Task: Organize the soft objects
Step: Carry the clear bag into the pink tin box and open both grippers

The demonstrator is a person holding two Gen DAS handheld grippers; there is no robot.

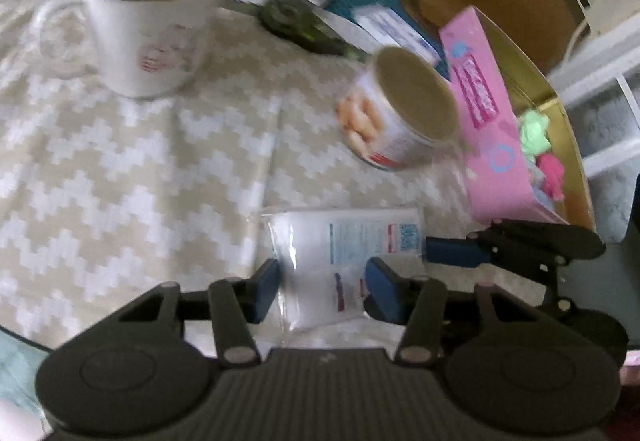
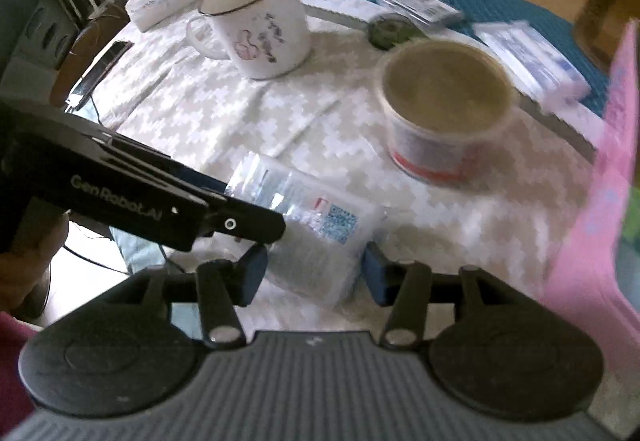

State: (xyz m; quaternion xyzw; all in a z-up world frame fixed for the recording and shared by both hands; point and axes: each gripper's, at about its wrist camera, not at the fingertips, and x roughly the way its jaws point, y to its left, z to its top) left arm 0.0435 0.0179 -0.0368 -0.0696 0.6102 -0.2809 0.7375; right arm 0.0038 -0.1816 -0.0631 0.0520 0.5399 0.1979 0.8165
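L wrist: my left gripper jaws spread either side of clear plastic packet flat on zigzag cloth; pads not pressing. Right gripper tip just beside packet. Pink box near.

R wrist: right gripper spread round same packet, no pinch. Mug, tub behind.

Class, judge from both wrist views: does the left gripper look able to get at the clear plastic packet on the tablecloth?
Probably yes. The left gripper already straddles the clear plastic packet, nothing lying between; the right gripper straddles its other end and might crowd it.
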